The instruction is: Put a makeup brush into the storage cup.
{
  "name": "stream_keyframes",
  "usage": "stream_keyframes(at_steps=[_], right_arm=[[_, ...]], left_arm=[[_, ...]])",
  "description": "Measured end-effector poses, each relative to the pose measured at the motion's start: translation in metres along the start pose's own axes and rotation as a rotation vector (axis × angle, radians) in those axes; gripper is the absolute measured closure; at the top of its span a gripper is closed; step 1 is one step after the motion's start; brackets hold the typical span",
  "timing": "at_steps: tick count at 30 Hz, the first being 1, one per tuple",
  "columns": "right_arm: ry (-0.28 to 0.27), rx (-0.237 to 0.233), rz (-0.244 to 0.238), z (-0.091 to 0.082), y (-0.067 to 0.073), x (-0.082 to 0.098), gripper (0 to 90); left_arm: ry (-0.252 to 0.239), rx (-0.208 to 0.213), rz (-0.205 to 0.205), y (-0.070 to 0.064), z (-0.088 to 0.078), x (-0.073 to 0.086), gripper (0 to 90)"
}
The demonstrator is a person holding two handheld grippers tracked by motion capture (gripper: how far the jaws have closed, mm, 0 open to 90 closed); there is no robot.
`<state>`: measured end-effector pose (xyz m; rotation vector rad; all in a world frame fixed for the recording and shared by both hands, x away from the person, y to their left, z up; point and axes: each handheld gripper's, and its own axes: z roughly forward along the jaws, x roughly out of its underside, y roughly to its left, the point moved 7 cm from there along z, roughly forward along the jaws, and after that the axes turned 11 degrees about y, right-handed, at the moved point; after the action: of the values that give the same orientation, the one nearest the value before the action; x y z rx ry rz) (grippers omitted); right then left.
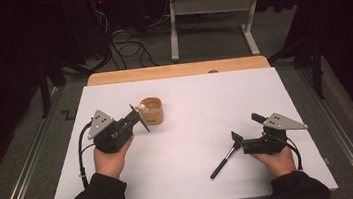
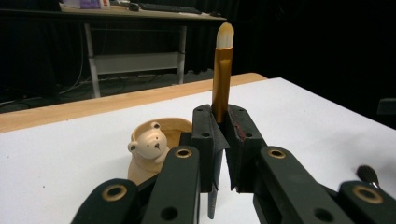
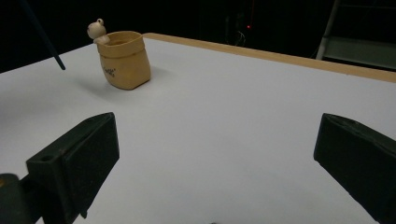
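Brush pinched in left gripper beside a bear cup; right gripper spread and empty.

Left gripper (image 1: 134, 118): jaws pressed onto a brush (image 2: 221, 70), gold ferrule and pale bristle tip rising upright above the jaw tips in the left gripper view, dark handle running down between the pads. Cup (image 2: 154, 149): tan, with a small bear figure on its rim, standing on the white table (image 1: 193, 128) just beyond and left of those jaws; in the high view it sits just past the jaw tips. Right gripper (image 1: 246, 133): jaws spread wide, nothing between them, bare table ahead, the cup well apart beyond its left jaw. Second brush (image 1: 224, 162): black, lying flat on the table, its head just beside the near jaw of the right gripper.
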<state>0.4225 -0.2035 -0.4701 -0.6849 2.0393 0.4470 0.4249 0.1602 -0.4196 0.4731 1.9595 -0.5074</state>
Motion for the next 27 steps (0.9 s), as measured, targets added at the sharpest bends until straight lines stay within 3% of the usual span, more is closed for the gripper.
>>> stream_keyframes(at_steps=[13, 27], right_arm=[[-0.005, -0.001, -0.022, -0.006, 0.008, 0.008, 0.6], [-0.007, -0.001, -0.029, -0.005, 0.008, 0.009, 0.5]], left_arm=[[-0.017, -0.007, -0.004, 0.004, 0.005, -0.027, 82.7], [-0.017, -0.025, -0.011, 0.009, 0.020, -0.043, 82.7]])
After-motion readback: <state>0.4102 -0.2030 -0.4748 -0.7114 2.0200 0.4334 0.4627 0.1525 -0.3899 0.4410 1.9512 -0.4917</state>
